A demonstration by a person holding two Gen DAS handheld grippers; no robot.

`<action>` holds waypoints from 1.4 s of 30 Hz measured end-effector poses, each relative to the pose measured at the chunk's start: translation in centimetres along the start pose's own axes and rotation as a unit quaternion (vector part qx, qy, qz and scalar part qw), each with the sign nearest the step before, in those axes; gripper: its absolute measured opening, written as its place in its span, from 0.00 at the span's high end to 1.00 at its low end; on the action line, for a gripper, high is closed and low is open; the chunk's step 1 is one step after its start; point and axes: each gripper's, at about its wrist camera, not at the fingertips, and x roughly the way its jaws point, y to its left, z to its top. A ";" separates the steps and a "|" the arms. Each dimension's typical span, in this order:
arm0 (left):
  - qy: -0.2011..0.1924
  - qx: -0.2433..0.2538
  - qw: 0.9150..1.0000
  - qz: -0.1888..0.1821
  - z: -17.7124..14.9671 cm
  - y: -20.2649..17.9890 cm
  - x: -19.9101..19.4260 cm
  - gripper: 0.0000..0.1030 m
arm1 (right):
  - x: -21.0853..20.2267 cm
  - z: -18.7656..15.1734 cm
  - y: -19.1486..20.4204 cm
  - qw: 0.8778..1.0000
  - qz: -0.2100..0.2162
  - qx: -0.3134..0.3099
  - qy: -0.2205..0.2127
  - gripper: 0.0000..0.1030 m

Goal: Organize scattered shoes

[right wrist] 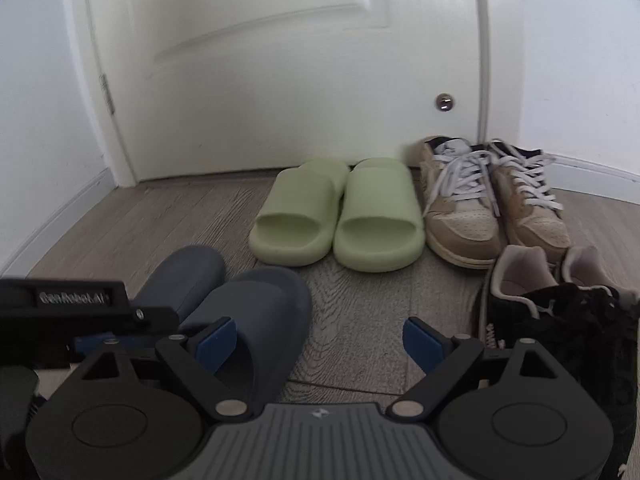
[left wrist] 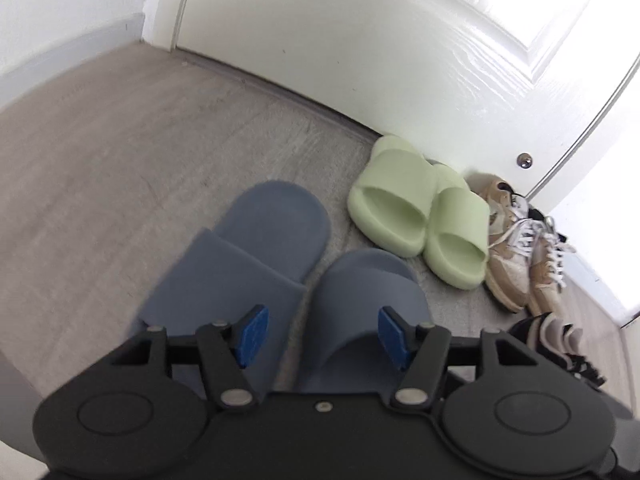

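My left gripper [left wrist: 322, 336] open over the blue slippers [left wrist: 280, 272], pads clear, nothing held. Right gripper [right wrist: 318, 342] wide, empty, above floor [right wrist: 360, 320]. Risk: slippers skewed, splayed; black sneakers [right wrist: 560, 320] easily snagged.

We face a white panelled door [right wrist: 280, 80], shut, its surface glossy where light falls on the raised moulding. Low on its right side we see a small round metal fitting [right wrist: 445, 102], shiny, set close to the door's edge. On the left edge we make out 1 hinge [right wrist: 105, 94] against the white door frame [right wrist: 86, 80]. White walls [right wrist: 580, 60] stand on both sides, with a white skirting board [right wrist: 592, 170] running along their foot. Beneath it all we see the floor [right wrist: 160, 216], grey-brown wood-grain planks, with a dark seam [right wrist: 340, 387] between 2 boards near us. In the left wrist view the floor looks paler and blurred.
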 end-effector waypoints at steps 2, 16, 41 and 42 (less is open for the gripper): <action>-0.011 0.024 0.999 0.036 -0.4 -0.1 0.2 0.40 | 2.5 0.4 2.3 0.996 0.006 -0.079 0.036 0.12; -0.014 0.048 0.996 0.068 -1.7 -0.5 2.1 0.40 | 3.5 -2.9 1.9 0.988 -0.051 0.147 -0.004 0.89; -0.060 0.005 0.996 0.067 -0.7 0.5 0.5 0.40 | -1.8 -6.9 4.0 0.972 0.025 0.218 0.082 0.66; -0.060 0.000 0.996 0.067 -0.7 0.7 0.5 0.40 | -1.9 -6.9 4.6 0.974 0.020 0.213 0.080 0.66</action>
